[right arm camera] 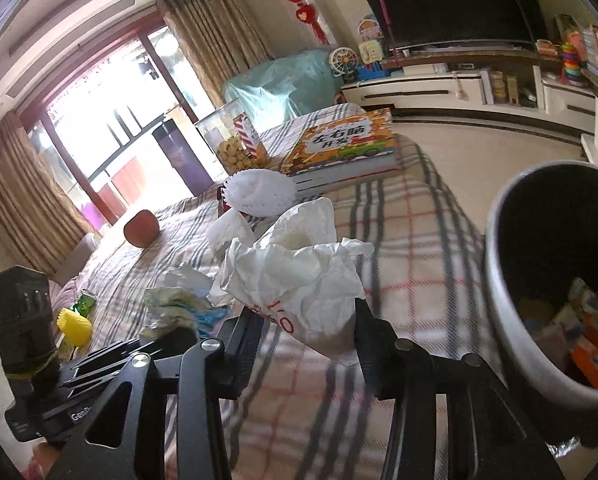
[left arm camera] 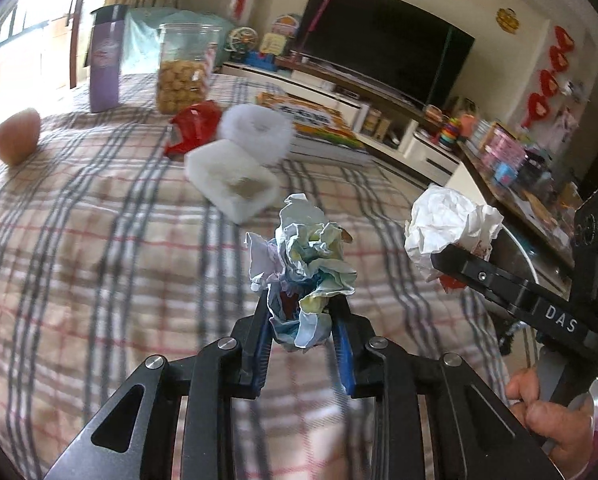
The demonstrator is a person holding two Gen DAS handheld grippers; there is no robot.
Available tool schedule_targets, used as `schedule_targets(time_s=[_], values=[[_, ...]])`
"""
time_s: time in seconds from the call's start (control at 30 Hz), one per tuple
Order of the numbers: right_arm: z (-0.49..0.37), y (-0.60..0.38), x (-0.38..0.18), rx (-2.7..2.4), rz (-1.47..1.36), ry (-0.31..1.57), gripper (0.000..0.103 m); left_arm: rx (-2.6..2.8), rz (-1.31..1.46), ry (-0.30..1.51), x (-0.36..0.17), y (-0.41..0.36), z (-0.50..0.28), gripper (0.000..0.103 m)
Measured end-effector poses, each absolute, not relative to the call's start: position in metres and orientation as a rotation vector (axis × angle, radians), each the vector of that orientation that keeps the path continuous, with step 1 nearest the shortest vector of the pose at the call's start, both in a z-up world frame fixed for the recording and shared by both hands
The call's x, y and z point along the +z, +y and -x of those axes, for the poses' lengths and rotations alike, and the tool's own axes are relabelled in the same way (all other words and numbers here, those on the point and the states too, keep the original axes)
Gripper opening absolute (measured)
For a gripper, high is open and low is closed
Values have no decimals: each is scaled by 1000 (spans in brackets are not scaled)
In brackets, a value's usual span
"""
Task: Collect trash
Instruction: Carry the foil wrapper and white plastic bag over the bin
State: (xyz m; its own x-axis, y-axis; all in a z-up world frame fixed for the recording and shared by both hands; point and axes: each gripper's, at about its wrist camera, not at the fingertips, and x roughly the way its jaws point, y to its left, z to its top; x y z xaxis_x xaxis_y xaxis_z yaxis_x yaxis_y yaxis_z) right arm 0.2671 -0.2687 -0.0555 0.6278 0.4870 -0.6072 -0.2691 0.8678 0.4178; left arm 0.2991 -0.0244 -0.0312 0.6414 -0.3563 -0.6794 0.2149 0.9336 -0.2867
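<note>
My left gripper [left arm camera: 301, 312] is shut on a crumpled coloured paper wad [left arm camera: 303, 256], held above the plaid tablecloth [left arm camera: 99, 240]. My right gripper [right arm camera: 305, 320] is shut on a crumpled white paper wrapper with red print [right arm camera: 299, 276]; the wrapper also shows in the left wrist view [left arm camera: 447, 228], to the right of the coloured wad. A grey trash bin [right arm camera: 503, 280] with litter inside stands just right of the right gripper. A white foam box [left arm camera: 235, 184], a white foam net [left arm camera: 259, 128] and a red wrapper [left arm camera: 195, 128] lie on the table ahead.
A cookie jar [left arm camera: 183, 68], a purple box [left arm camera: 105, 60], an apple [left arm camera: 17, 136] and a picture book [right arm camera: 339, 144] sit on the table. A TV stand [right arm camera: 459, 88] with a TV [left arm camera: 383, 44] stands beyond. A green can [right arm camera: 85, 302] and a yellow item [right arm camera: 73, 326] lie at the left.
</note>
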Motion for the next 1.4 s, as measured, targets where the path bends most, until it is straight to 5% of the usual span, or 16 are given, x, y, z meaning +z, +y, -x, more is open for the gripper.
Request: schedule_targets(time_s=[1.4], values=[[-211,-416,-38,186,-373,702,47,-554,32,795,-16,-162,-299,27]])
